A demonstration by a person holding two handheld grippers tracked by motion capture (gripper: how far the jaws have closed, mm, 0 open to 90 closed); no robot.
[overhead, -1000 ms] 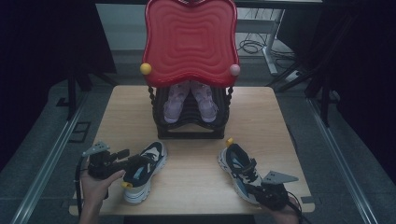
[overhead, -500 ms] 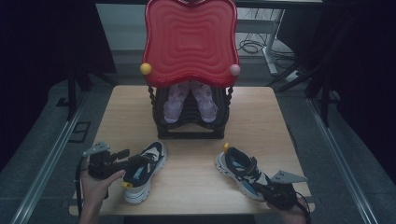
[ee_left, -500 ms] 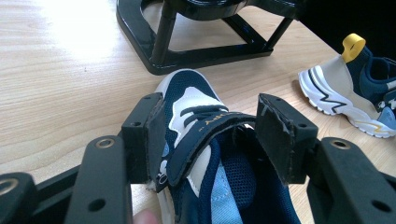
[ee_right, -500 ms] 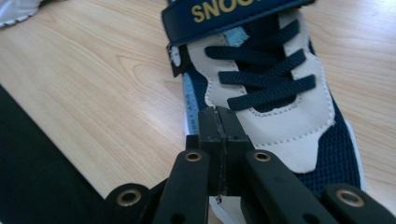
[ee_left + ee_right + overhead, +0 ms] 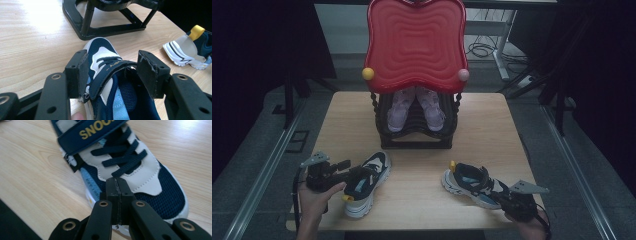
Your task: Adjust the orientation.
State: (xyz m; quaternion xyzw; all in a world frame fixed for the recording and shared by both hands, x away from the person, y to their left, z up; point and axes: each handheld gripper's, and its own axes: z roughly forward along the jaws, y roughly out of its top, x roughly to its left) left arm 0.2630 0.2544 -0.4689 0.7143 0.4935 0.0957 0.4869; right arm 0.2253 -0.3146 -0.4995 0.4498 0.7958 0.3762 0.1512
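Two navy, white and cream children's sneakers lie on our pale wooden bench (image 5: 492, 125), one near each front corner and well apart. Our left tongs (image 5: 112, 72) stand spread around the left sneaker (image 5: 364, 182), one pad beside each flank of its strap; whether the pads press on the upper we cannot tell. Our right tongs (image 5: 117, 192) are pressed together, pad against pad, with nothing between them, their tips hovering over the toe end of the right sneaker (image 5: 474, 184), just below its navy laces; whether they touch it we cannot tell. Behind both shoes, at the bench's far middle, stands a black tiered shoe rack (image 5: 417, 127) holding a pair of pink sneakers (image 5: 414, 107), topped by a red wavy-edged panel (image 5: 414, 42).
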